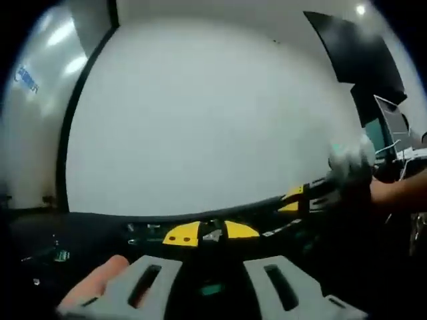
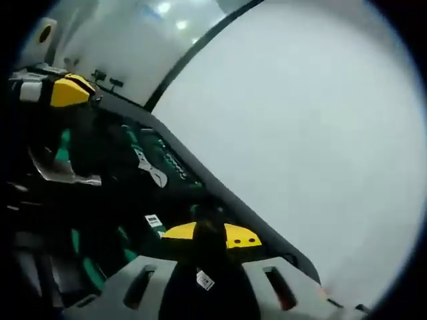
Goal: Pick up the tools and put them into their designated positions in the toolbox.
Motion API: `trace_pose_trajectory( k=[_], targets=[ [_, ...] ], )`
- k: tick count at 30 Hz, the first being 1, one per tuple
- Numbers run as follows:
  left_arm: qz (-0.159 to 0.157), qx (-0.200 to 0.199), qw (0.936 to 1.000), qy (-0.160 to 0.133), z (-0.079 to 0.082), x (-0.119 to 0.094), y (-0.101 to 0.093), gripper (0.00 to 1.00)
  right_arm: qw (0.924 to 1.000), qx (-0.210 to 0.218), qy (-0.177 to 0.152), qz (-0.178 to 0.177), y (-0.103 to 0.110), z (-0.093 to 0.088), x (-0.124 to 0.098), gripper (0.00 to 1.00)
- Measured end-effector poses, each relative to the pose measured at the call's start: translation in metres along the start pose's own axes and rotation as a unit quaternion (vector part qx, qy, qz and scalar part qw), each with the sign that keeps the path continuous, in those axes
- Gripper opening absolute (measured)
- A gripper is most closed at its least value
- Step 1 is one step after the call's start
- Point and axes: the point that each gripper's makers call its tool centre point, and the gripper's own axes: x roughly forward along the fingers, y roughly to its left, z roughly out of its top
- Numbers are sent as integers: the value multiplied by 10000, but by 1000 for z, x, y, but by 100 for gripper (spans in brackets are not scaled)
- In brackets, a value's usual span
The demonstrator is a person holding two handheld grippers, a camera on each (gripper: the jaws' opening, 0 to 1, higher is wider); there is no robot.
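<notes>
In the left gripper view, the left gripper (image 1: 213, 283) is rising from the bottom with its two grey jaws standing apart, and nothing is sitting between them. Just ahead of it the black toolbox (image 1: 200, 223) is lying open, with a yellow latch (image 1: 208, 233) on its near edge. An orange fingertip (image 1: 100, 277) is showing beside the left jaw. At the right side a person's hand (image 1: 393, 190) is reaching over the far part of the toolbox, where a blurred grey object is.

In the right gripper view, the right gripper (image 2: 208, 283) is pinching a dark tool (image 2: 208, 260) between its jaws, just above a yellow latch (image 2: 212, 235) of the toolbox (image 2: 133, 173). Inside the toolbox, green-handled tools (image 2: 150, 167) are lying in their slots. A large white wall (image 2: 300, 133) is standing behind.
</notes>
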Motion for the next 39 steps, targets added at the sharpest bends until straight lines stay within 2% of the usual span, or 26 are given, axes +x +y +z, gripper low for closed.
trace_pose_trajectory(
  k=[3,5,6,7,8,10,12,13,14,16,17,18,19,20,21,23,24,27,28,30,31,33,34,36,37,39],
  targets=[
    [-30,-3,10000,5,-1,2,0,11,9988,477,88,72,-5,-6,3,10],
    [13,27,10000,27,0,-1,-1,11,9962,811,326,-15,-19,-9,-8,1],
    [36,55,10000,68,-2,-1,1,11,9957,861,227,-257,-36,-3,-18,0],
    [40,82,9999,93,-3,0,2,10,9927,1112,-59,-462,-60,11,-31,0],
    [7,100,9999,97,-2,-1,-1,10,9862,1562,-123,-537,-83,16,-39,0],
    [0,126,9999,51,1,-3,-2,10,9613,2687,453,-416,-119,-4,-34,3],
    [-93,74,9999,-9,5,-3,-6,9,9268,3471,1412,-248,-145,-34,-25,13],
    [-89,66,9999,-20,6,-4,-7,9,9175,3518,1836,-265,-159,-49,-23,14],
    [-88,45,9999,-26,6,-3,-6,9,9174,3290,2204,-388,-176,-65,-24,12],
    [-95,20,9999,-46,6,-3,-5,9,9057,2794,3124,-637,-203,-101,-30,10],
    [-104,12,9999,-53,5,-2,-5,9,9011,2853,3203,-634,-210,-111,-24,10],
    [-105,13,9999,-58,6,-2,-5,9,8884,3111,3335,-524,-210,-121,-20,11],
    [-104,30,9999,-44,4,-1,-6,9,8667,3417,3605,-453,-205,-133,-23,12],
    [-87,73,9999,-5,3,0,-6,8,8619,3360,3784,-337,-201,-141,-23,14],
    [-88,101,9999,9,2,1,-6,8,8631,3165,3931,-167,-196,-149,-21,16],
    [-91,132,9999,1,3,0,-7,8,8582,2961,4193,76,-187,-160,-20,16],
    [-88,134,9999,-6,3,0,-6,8,8587,3007,4150,82,-180,-159,-19,17],
    [-90,59,9999,-21,3,1,-5,8,8508,3334,4058,157,-183,-160,3,18],
    [-88,52,9999,-21,3,1,-5,8,8427,3490,4099,107,-182,-160,6,18],
    [-42,113,9999,16,1,2,-4,8,8384,3179,4421,241,-181,-170,8,18],
    [8,184,9998,81,-2,2,-3,8,8316,3050,4626,374,-173,-176,5,18],
    [33,274,9995,134,-2,-1,-5,8,8142,3174,4829,557,-161,-183,2,19],
    [35,288,9995,129,-2,-2,-5,8,8091,3255,4850,653,-157,-185,3,19],
    [37,301,9995,118,-1,-3,-5,8,8061,3413,4796,609,-165,-189,6,16],
    [40,295,9995,128,-1,-4,-5,8,8051,3461,4773,647,-161,-182,-2,15],
    [41,290,9995,125,-2,-3,-5,8,8121,3416,4684,665,-170,-184,0,9]
  ],
)
